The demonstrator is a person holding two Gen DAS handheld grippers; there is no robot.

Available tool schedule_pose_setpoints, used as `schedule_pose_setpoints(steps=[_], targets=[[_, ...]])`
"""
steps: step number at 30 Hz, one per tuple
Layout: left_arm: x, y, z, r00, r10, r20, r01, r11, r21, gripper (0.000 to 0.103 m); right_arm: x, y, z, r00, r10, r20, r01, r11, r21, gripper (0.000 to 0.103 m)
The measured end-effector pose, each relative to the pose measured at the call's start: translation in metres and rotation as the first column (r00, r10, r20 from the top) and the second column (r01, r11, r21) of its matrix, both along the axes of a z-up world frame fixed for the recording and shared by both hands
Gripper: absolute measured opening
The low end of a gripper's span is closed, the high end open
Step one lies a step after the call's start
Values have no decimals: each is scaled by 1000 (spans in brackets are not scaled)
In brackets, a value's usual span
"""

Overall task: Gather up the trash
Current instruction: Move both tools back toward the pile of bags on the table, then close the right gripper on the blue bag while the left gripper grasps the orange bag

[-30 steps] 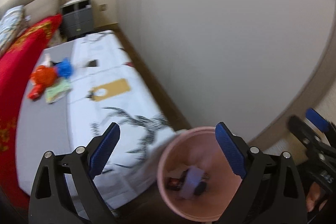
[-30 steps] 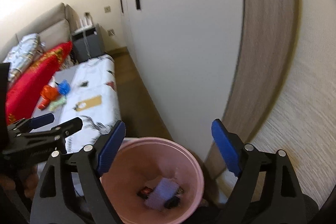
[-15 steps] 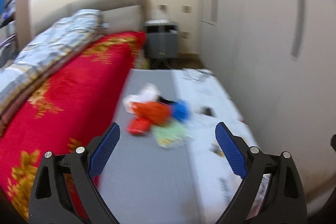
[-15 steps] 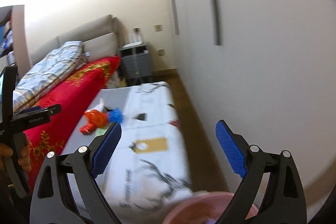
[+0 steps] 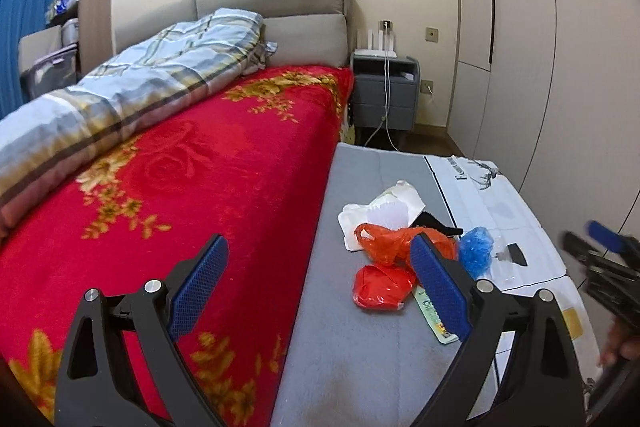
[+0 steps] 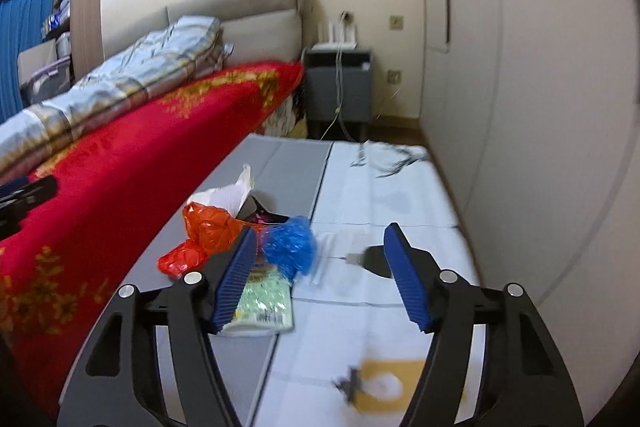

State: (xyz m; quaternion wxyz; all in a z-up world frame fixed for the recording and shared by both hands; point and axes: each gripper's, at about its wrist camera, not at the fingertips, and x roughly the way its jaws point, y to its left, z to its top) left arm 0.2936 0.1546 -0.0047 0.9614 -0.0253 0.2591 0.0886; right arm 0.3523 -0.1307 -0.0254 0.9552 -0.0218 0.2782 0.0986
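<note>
A pile of trash lies on the grey mat (image 5: 360, 367) beside the bed: crumpled white paper (image 5: 384, 211), an orange bag (image 5: 388, 239), a red bag (image 5: 380, 287), a blue plastic wad (image 5: 476, 251) and a green packet (image 5: 430, 311). My left gripper (image 5: 318, 247) hovers open short of the pile, with nothing held. In the right wrist view, my right gripper (image 6: 322, 231) is closing. The blue wad (image 6: 290, 247) shows between its fingers, but the pads do not press it. The orange bag (image 6: 210, 223) and green packet (image 6: 264, 301) sit by its left finger.
The bed with a red blanket (image 5: 180, 187) and plaid quilt (image 5: 140, 87) runs along the mat's left. A white printed sheet (image 6: 380, 195) covers the mat's right half, with a small black scrap (image 6: 376, 261) on it. A grey nightstand (image 5: 384, 91) stands behind, with wardrobe doors (image 5: 560, 67) on the right.
Both views have swung from the pink bin to the bed and the trash pile, and the bin is out of sight. The pile looks much closer. The right jaws stand narrower.
</note>
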Motion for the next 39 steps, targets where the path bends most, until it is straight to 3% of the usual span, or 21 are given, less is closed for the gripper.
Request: schedule_pose_setpoints(steps=[5,10,15,18,20,22,29,39], targets=[[11,2,-20,1000,-13,-4,13,999,29,89,50,23,-39,998,3,-70,-4,1000,-11,58],[20,16,-29,1000,-5,-28,3,998,-62,89,81,34,-61,993,-6,-121,4,1000,-20,58],[19,21,-31,1000,0,-13,-2,996,-86,89,99,42,-77,989,-3,-148,-3,999,-36,57],[21,21,-34,1000,-2,-17,1,996,-90,89,103,44,-86,984,19,-175,-26,999,-37,36],[21,22,-35,1000,-1,-18,-1,996,-90,89,101,46,-92,982,44,-183,-53,998,-46,9],[21,23,-36,1000,1,-19,-2,996,-92,89,96,47,-94,984,54,-171,-64,996,-56,2],[21,23,-36,1000,5,-16,-7,996,-87,89,78,43,-77,996,54,-73,-58,997,-45,0],[22,11,-34,999,-15,46,20,992,-127,89,1,5,-6,998,56,40,-57,998,5,1]])
